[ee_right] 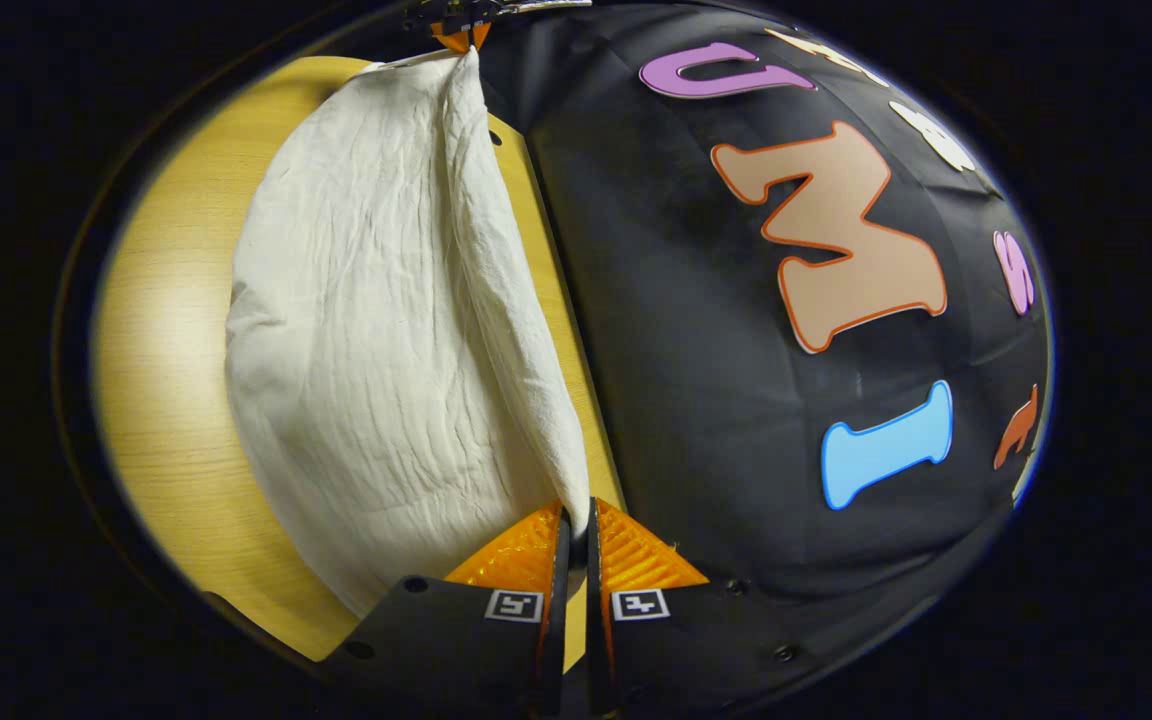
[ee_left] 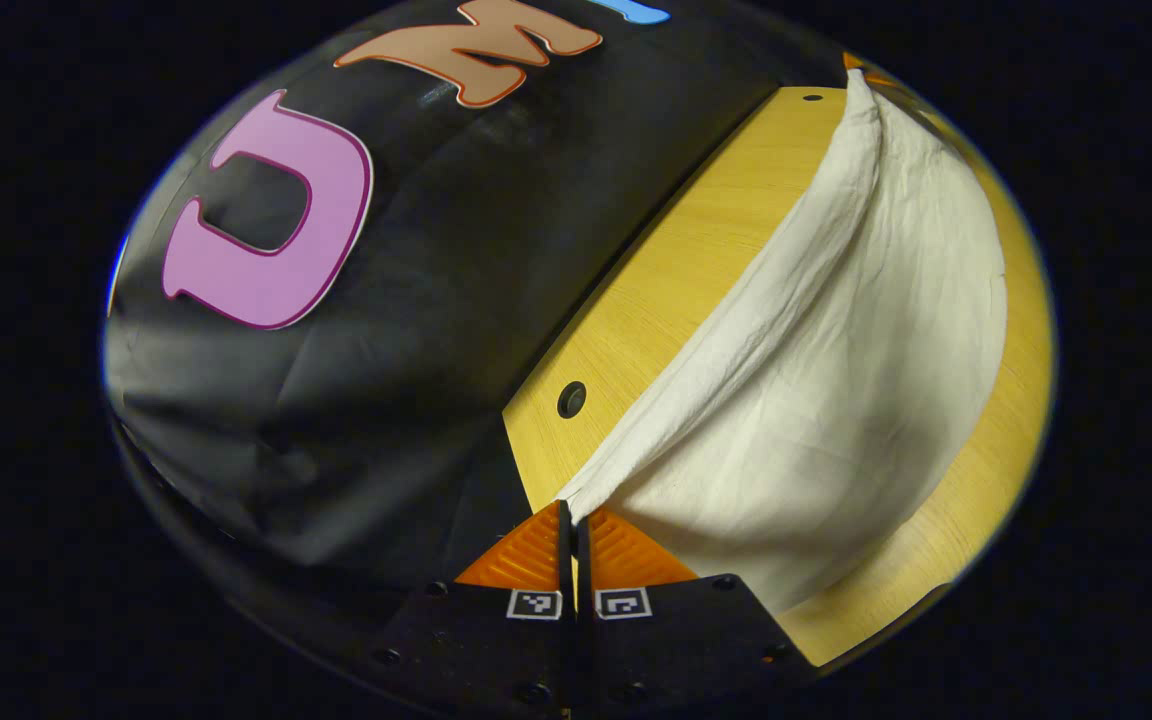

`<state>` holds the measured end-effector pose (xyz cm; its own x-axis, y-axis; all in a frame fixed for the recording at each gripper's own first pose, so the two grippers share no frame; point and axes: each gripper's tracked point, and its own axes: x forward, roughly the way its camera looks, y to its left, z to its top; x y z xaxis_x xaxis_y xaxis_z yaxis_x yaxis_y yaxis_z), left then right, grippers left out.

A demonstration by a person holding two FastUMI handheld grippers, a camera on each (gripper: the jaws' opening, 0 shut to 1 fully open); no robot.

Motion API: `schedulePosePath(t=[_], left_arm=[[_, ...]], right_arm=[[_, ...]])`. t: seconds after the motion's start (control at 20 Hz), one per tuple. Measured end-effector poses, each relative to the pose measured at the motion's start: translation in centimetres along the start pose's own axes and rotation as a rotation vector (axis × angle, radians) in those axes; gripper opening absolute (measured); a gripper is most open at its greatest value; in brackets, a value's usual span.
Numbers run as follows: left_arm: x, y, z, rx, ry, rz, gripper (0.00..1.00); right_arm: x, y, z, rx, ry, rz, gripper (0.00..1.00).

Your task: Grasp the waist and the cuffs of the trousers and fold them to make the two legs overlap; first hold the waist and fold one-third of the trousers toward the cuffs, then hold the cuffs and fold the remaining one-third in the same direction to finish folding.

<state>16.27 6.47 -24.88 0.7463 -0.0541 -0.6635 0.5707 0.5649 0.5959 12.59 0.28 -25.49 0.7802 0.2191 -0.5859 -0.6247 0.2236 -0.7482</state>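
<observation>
Cream-white trousers lie across the wooden table, with one long edge lifted off the surface and stretched taut between the two grippers. My left gripper is shut on one end of that lifted edge. My right gripper is shut on the other end of the trousers. In the right gripper view the left gripper appears at the far top, still pinching the cloth. The right gripper peeks at the far end in the left gripper view. Which end is waist or cuffs cannot be told.
The table's back edge runs right against the black cloth wall. A round cable hole sits in the tabletop near the left gripper. Bare wood shows on the side of the trousers away from the wall.
</observation>
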Motion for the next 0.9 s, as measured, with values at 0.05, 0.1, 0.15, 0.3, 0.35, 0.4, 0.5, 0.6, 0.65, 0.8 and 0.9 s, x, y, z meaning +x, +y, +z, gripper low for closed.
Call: schedulePosePath(t=[0.05,0.1,0.15,0.3,0.35,0.4,0.5,0.6,0.65,0.8,0.9], left_arm=[[1.0,0.0,0.2,-0.014,-0.002,-0.004,0.00],[1.8,-0.3,0.4,-0.022,0.000,-0.013,0.00],[2.8,-0.7,0.4,-0.021,0.005,-0.025,0.00],[5.8,-2.3,0.2,-0.016,0.027,-0.068,0.00],[6.5,-2.7,0.1,-0.019,0.032,-0.073,0.00],[7.1,-3.1,0.2,-0.030,0.033,-0.073,0.00],[7.8,-3.4,0.2,-0.061,0.034,-0.048,0.00],[8.1,-3.8,0.1,-0.101,0.039,-0.033,0.25],[8.3,-4.0,-0.1,-0.124,0.037,-0.029,0.50],[6.8,-3.6,0.5,-0.218,0.011,0.024,0.95],[5.1,-3.1,1.5,-0.309,-0.019,0.046,0.95]], right_arm=[[1.1,0.4,-0.2,0.011,0.009,0.012,0.11],[2.2,0.7,-0.4,0.020,0.019,0.022,0.11],[3.2,1.3,-0.8,0.024,0.030,0.034,0.11],[6.4,3.6,-2.1,0.035,0.081,0.091,0.11],[7.2,4.3,-2.7,0.039,0.101,0.099,0.11],[7.4,4.3,-2.8,0.032,0.125,0.080,0.12],[8.7,3.4,-3.0,0.006,0.148,0.009,0.29],[9.5,2.2,-2.8,0.050,0.157,-0.055,0.56],[9.1,1.6,-2.4,0.093,0.154,-0.087,0.77],[7.7,-0.2,-2.0,0.268,0.133,-0.167,1.00],[5.7,-0.9,-2.7,0.407,0.132,-0.207,0.98]])
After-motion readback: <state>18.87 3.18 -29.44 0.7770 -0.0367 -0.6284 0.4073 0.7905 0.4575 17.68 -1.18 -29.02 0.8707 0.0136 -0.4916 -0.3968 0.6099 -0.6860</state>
